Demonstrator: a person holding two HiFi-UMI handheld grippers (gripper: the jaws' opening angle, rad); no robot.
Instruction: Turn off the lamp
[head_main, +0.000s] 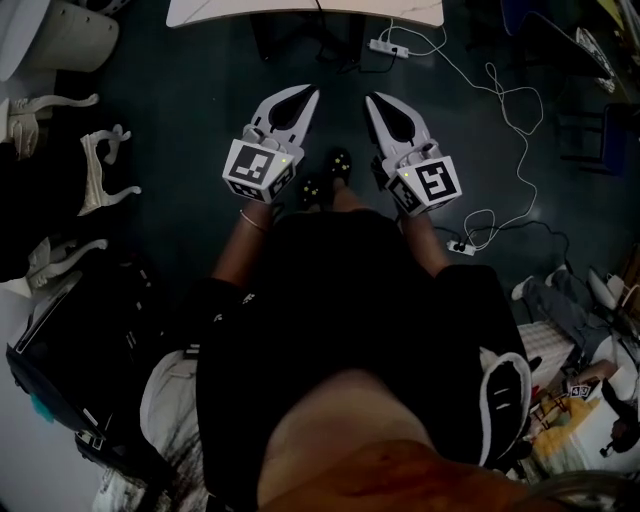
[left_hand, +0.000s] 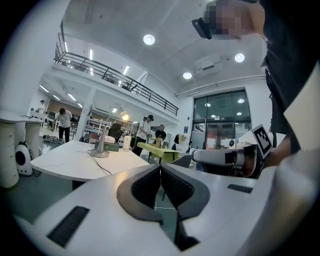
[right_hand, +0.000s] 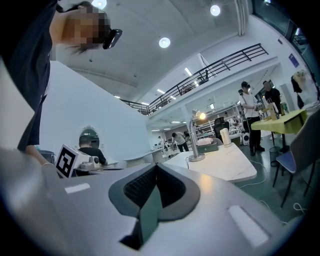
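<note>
Your white left gripper (left_hand: 160, 169) and white right gripper (right_hand: 156, 166) sit side by side, each with its jaws fully together and gripping nothing. Beyond them, the slim silver desk lamp (right_hand: 195, 137), its head lit, stands toward the far edge of the white table (right_hand: 227, 162), well apart from both.

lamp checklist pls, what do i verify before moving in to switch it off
1. Lamp already off: not ok, its head glows.
2. Left hand-held gripper free: ok, jaws together, nothing between them.
3. Right hand-held gripper free: ok, jaws together, nothing between them.
4. Lamp within reach: not ok, it stands on the table ahead, apart from both grippers.
5. Switch located: cannot tell, too small to make out.
6. Floor ahead: not ok, a white cable and a power strip lie near the table.
</note>
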